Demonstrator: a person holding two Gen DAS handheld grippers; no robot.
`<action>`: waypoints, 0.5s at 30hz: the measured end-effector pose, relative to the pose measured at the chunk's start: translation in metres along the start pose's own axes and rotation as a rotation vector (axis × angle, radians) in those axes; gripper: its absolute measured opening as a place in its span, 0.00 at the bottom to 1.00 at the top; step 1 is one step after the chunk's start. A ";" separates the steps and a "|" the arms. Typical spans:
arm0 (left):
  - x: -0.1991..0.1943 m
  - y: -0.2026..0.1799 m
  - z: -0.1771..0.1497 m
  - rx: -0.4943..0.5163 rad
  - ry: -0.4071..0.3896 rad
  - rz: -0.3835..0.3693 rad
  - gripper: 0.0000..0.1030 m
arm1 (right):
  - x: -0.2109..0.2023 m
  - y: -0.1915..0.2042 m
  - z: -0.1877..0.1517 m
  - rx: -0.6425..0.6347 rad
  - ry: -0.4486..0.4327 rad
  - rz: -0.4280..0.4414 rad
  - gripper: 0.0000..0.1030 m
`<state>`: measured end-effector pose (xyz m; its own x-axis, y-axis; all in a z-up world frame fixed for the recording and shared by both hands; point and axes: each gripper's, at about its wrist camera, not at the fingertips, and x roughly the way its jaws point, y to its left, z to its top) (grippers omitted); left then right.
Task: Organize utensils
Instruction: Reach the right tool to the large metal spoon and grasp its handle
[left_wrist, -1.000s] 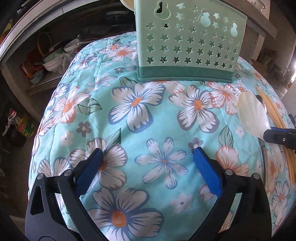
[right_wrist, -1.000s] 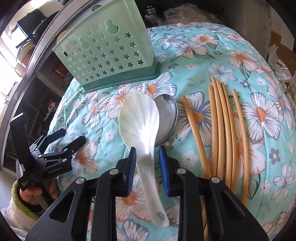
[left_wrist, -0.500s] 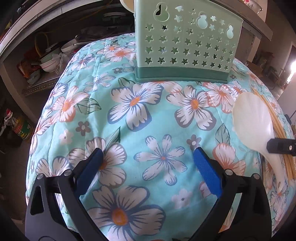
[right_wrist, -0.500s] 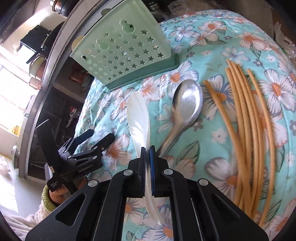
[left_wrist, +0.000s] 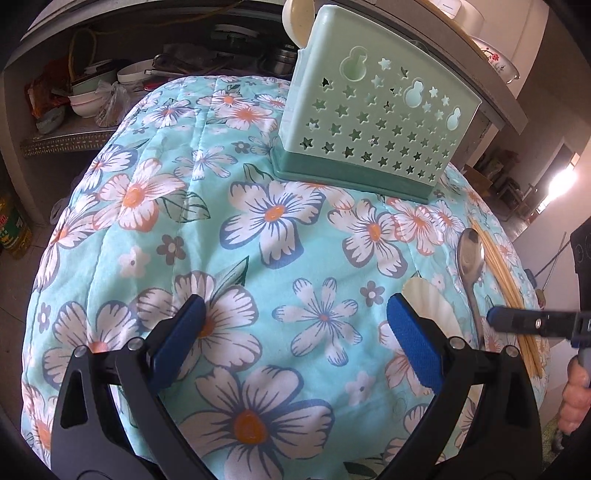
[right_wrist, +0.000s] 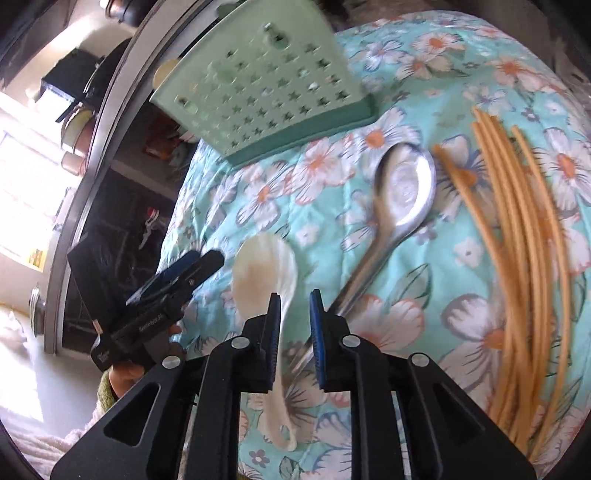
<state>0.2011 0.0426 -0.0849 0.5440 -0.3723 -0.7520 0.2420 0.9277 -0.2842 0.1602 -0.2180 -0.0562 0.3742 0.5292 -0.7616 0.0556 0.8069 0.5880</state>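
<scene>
A green perforated utensil holder (left_wrist: 373, 122) stands at the far side of the floral cloth; it also shows in the right wrist view (right_wrist: 266, 85). A white ceramic spoon (right_wrist: 264, 275) lies on the cloth, its handle passing under the left finger of my right gripper (right_wrist: 293, 295), whose jaws stand a little apart and do not pinch it. A metal spoon (right_wrist: 402, 188) and several tan chopsticks (right_wrist: 517, 236) lie to its right. My left gripper (left_wrist: 295, 314) is open and empty above the cloth; the white spoon (left_wrist: 428, 302) sits behind its right finger.
The floral quilt (left_wrist: 258, 221) covers the rounded table. Shelves with bowls and pots (left_wrist: 96, 92) stand behind at the left. A counter edge (left_wrist: 491, 77) runs behind the holder. An oil bottle (left_wrist: 11, 232) stands on the floor at left.
My right gripper was shut on the white spoon and held it up; now its jaws have parted and the spoon lies lower, toward the left gripper. The left gripper has shifted slightly.
</scene>
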 end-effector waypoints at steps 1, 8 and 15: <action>0.000 0.000 0.000 0.000 0.000 0.000 0.92 | -0.005 -0.010 0.004 0.031 -0.022 -0.017 0.21; 0.000 -0.001 -0.001 -0.003 -0.001 -0.003 0.92 | 0.007 -0.047 0.020 0.174 -0.057 -0.080 0.21; -0.001 -0.002 -0.001 0.004 0.000 0.006 0.92 | 0.023 -0.034 0.028 0.130 -0.084 -0.087 0.23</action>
<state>0.1993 0.0412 -0.0847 0.5453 -0.3663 -0.7540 0.2413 0.9300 -0.2773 0.1927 -0.2407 -0.0866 0.4388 0.4303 -0.7889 0.2086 0.8051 0.5552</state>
